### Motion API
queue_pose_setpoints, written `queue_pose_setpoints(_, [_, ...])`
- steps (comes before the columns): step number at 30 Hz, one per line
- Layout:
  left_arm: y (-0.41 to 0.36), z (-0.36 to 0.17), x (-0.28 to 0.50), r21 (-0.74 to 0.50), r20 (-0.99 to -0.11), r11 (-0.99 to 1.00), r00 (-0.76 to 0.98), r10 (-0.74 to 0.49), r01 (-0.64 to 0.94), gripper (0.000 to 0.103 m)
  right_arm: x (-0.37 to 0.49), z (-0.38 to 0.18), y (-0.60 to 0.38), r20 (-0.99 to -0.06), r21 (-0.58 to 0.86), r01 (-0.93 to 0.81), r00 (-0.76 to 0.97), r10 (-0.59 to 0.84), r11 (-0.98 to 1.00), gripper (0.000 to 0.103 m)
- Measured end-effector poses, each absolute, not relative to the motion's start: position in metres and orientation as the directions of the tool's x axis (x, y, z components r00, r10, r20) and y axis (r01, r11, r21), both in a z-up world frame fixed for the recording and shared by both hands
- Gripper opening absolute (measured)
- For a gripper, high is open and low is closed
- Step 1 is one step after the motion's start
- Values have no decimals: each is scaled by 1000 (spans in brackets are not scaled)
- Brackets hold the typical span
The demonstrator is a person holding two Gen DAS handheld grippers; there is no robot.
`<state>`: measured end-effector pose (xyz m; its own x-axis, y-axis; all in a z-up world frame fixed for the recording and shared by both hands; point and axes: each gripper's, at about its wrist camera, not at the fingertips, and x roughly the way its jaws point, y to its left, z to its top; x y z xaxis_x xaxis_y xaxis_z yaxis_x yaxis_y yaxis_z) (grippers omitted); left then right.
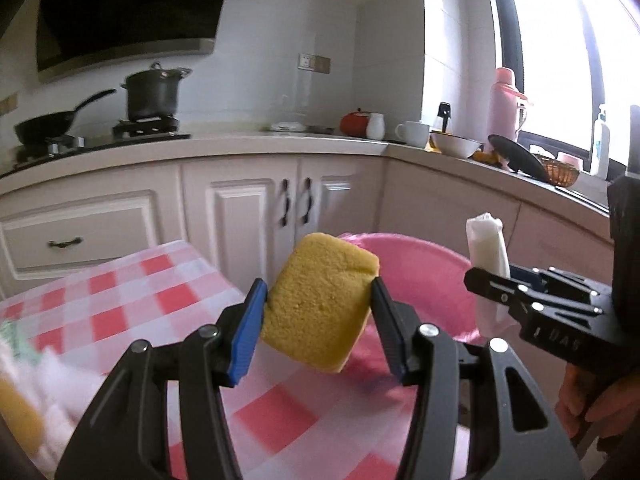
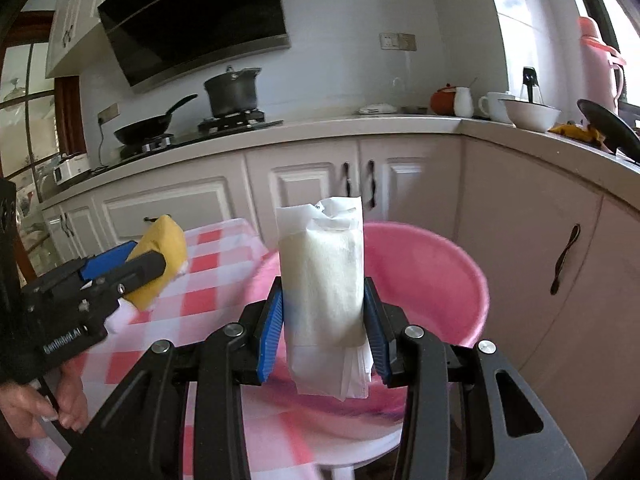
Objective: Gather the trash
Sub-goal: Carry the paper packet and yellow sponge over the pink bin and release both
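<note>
My left gripper (image 1: 316, 300) is shut on a yellow sponge (image 1: 320, 300) and holds it above the edge of the red-and-white checked table (image 1: 120, 292), just left of the pink bin (image 1: 424, 276). It also shows in the right wrist view (image 2: 148, 268) with the sponge (image 2: 166, 248). My right gripper (image 2: 324, 312) is shut on a white packet (image 2: 324, 276), held upright over the near rim of the pink bin (image 2: 432, 276). The right gripper (image 1: 500, 292) and its packet (image 1: 486, 248) show in the left wrist view, right of the sponge.
White cabinets (image 1: 256, 216) and a counter (image 1: 280, 144) run behind the bin. A stove holds a pan (image 1: 48, 124) and a pot (image 1: 154, 94). Bowls, a cup and a pink flask (image 1: 506, 104) stand at the right. More items lie blurred at the table's left (image 1: 24, 392).
</note>
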<state>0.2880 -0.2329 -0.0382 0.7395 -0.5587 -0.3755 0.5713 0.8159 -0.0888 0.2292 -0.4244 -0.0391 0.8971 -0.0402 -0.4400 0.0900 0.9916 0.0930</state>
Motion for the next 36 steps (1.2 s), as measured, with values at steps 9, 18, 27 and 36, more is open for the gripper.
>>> queue_pose_setpoints(9, [-300,-42,337,-131,-413,780,682,-604,612,53,254,-64,-470,-479,115,112,877,-44,987,39])
queue_pose_setpoints(18, [-315,-58,353,-139,-437,770,659,-612,623,65,254,-74,-476,-481,109,110,876,-44,988,51])
queue_pose_setpoints(27, [-285,-58,337,-114,-424,803,703,-572,585,76,237,-70,-476,-470,138,136,881,-56,981,52])
queue_pose_setpoints(36, [-241,-53,304,-70,-416,853,762,-496,517,93,219,-58,-449,-455,158,127,889,-41,979,72])
